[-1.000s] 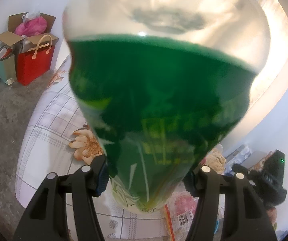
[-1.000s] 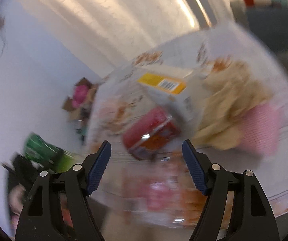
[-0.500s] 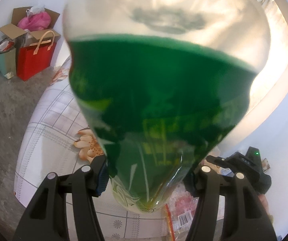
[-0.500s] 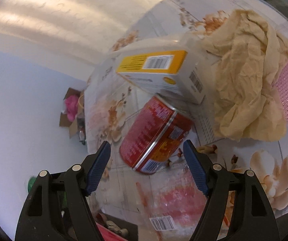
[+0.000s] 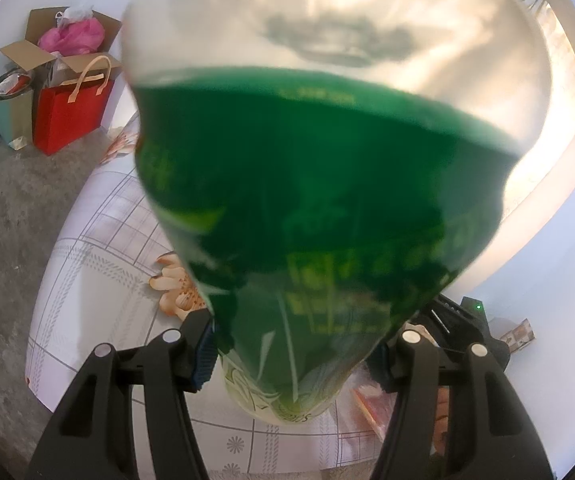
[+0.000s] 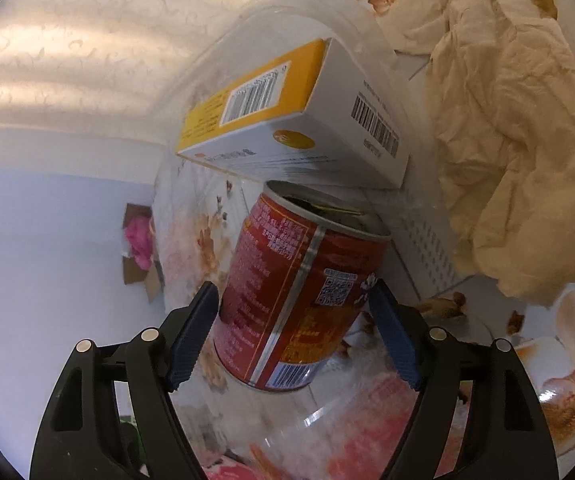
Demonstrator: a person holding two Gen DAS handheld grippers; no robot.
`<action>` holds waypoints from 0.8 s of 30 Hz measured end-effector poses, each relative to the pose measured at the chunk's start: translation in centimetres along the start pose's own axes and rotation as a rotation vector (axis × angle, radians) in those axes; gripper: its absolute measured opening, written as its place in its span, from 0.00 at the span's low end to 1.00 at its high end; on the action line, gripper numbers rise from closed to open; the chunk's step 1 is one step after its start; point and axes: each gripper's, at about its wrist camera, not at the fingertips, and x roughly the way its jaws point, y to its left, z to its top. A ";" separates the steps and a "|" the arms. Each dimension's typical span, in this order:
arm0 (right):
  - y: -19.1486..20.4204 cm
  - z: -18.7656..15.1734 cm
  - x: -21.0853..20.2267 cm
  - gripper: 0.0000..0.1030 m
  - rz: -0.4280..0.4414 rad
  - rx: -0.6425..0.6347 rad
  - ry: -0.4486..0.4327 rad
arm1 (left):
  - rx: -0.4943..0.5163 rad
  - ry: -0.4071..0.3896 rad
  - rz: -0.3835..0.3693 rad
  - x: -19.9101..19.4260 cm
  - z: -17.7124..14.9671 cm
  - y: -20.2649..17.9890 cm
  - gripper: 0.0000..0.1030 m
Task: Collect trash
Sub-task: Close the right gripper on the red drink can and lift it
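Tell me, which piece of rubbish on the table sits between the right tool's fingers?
The red can. It stands between the open right gripper fingers, untouched; the yellow-and-white box and crumpled beige paper lie beyond it.

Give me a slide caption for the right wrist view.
Right tongs open around a red can on the floral tablecloth, beside a yellow-and-white box.

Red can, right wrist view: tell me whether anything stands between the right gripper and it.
Nothing visible does. The red can already lies between the open fingers of the right gripper, pads not yet pressing. The box lies just beyond the can's top, and the crumpled paper off to the side.
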 end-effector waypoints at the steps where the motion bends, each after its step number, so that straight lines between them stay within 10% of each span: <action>1: -0.1 0.0 -0.2 0.72 -0.003 -0.002 -0.005 | 0.000 -0.001 0.001 0.0 0.0 0.0 0.56; 24: -3.8 -0.1 -2.9 0.60 0.168 0.079 0.038 | -0.003 -0.008 0.013 0.3 -0.5 -0.5 0.56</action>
